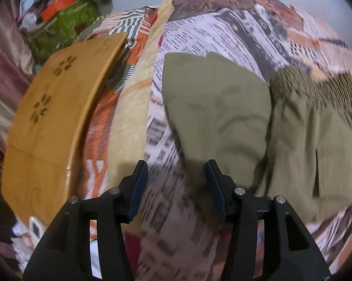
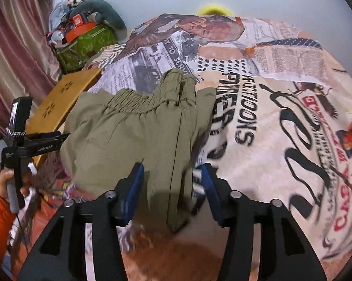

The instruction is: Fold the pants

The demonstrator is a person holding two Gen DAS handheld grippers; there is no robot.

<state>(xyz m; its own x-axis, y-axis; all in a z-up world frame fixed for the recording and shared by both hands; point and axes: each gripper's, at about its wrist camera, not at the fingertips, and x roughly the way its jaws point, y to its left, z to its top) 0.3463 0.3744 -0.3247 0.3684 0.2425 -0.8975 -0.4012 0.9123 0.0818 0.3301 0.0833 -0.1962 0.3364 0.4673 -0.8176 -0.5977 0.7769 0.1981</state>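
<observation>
Olive-green pants [image 1: 234,117] lie folded on a bed covered by a newspaper-print blanket [image 1: 199,35]. Their elastic waistband [image 1: 316,82] is at the right in the left wrist view. My left gripper [image 1: 176,185] is open and empty, hovering over the pants' near left edge. In the right wrist view the pants [image 2: 133,135] lie with the waistband [image 2: 138,100] at the far side. My right gripper [image 2: 173,187] is open and empty above the pants' near right edge. The left gripper's body [image 2: 23,140] shows at the left, held by a hand.
A wooden lap board [image 1: 54,121] lies on the bed left of the pants; it also shows in the right wrist view [image 2: 63,98]. A green bag [image 2: 87,44] piled with clothes stands at the back left by a curtain [image 2: 16,53]. The blanket [image 2: 281,128] stretches to the right.
</observation>
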